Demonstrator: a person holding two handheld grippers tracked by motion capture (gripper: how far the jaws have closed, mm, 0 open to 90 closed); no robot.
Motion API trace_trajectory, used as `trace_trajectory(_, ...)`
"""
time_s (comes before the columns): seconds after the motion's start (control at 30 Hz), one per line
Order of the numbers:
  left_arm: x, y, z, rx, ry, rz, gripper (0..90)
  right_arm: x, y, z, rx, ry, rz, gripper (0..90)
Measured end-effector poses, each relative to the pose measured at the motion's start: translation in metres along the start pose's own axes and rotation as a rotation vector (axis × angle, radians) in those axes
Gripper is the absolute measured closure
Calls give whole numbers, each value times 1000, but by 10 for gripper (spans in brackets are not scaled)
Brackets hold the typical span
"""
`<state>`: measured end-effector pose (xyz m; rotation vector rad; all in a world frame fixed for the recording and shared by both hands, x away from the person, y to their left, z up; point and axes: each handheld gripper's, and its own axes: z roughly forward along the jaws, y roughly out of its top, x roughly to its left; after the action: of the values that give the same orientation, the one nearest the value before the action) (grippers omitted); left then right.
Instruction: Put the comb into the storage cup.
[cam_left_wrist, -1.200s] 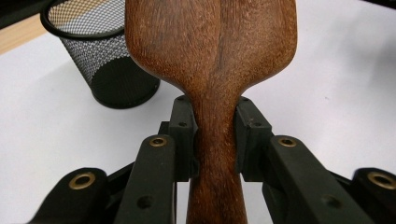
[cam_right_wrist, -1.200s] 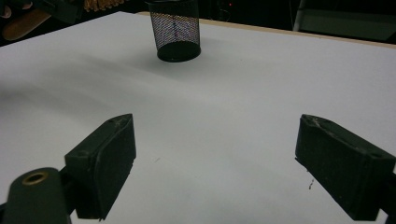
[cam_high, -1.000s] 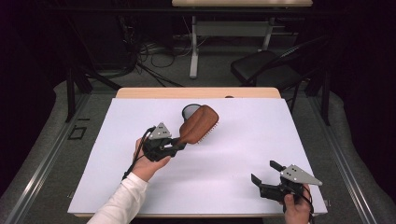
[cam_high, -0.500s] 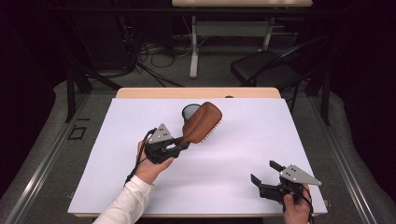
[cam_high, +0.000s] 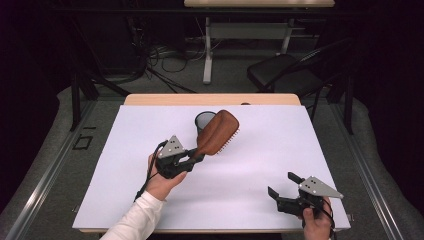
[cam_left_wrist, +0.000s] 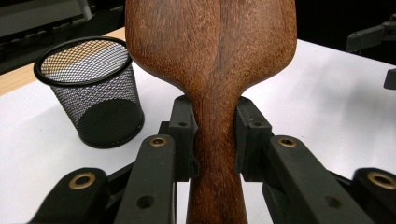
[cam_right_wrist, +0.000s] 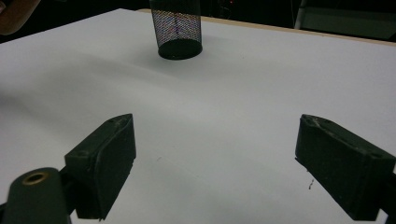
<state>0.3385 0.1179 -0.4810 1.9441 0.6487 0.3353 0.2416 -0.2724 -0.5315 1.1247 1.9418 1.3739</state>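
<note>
The left gripper (cam_high: 192, 159) pinches the brush (cam_high: 218, 132) by its handle, holding it above the table (cam_high: 260, 150) beside the cup (cam_high: 203, 120) near the far edge. The right gripper (cam_high: 282, 187) idles spread by the near right corner. Likely next: upend the brush, handle-first into the cup.

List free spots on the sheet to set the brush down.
Free: the white sheet between left gripper and right gripper; also its far right, beyond the hairbrush. Crowded only at the mesh cup, close behind the brush head.
</note>
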Motion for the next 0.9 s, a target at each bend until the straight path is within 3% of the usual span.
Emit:
trace_trajectory(0.53,0,-2,-3,-19,3,-10,724,2,2,8,42,11,13,120)
trace_trajectory(0.9,2,-2,-7,-33,7,-19,724,13,28,13,31,59,10,120)
